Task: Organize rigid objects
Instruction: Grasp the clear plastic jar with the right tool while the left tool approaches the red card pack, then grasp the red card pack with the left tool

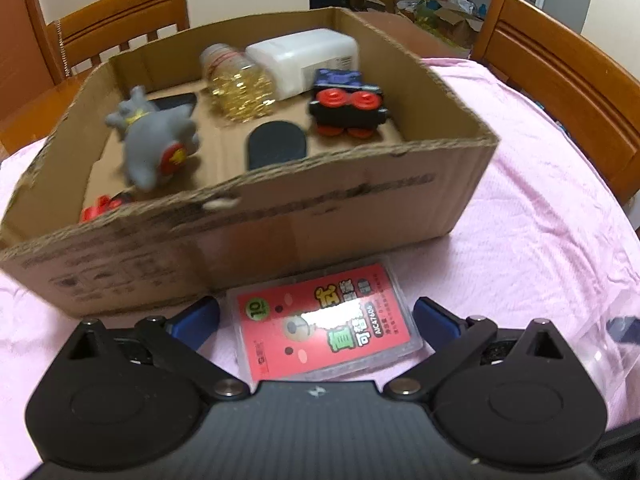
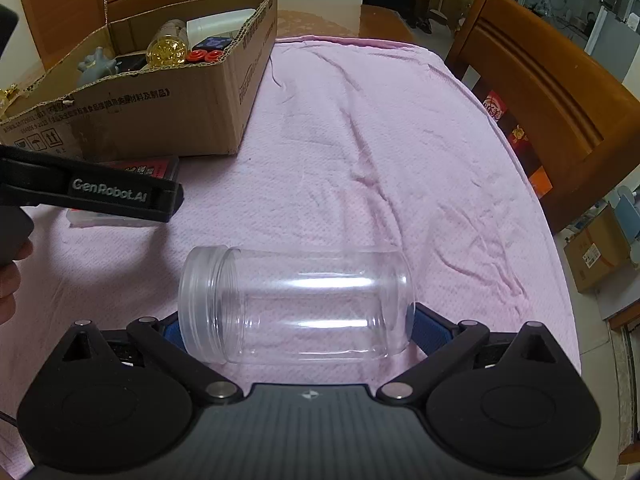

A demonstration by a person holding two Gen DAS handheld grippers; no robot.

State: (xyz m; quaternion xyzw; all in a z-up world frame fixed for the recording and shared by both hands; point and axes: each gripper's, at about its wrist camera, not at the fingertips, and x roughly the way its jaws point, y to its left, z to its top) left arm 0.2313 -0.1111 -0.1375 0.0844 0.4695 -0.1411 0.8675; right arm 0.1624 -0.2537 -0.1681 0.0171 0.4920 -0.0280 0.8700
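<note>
My left fingers (image 1: 316, 316) spread wide around the card case (image 1: 326, 322); right fingers (image 2: 294, 328) straddle the jar (image 2: 296, 304) — close squarely, lift level.

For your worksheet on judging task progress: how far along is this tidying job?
Done: the cardboard box already holds a grey toy, a bottle of gold pieces, a white container and a black toy with red wheels. In hand: nothing is gripped yet; the left hand-held gripper straddles a red-labelled case, the right hand-held gripper a clear jar. Left: boxing both.
</note>
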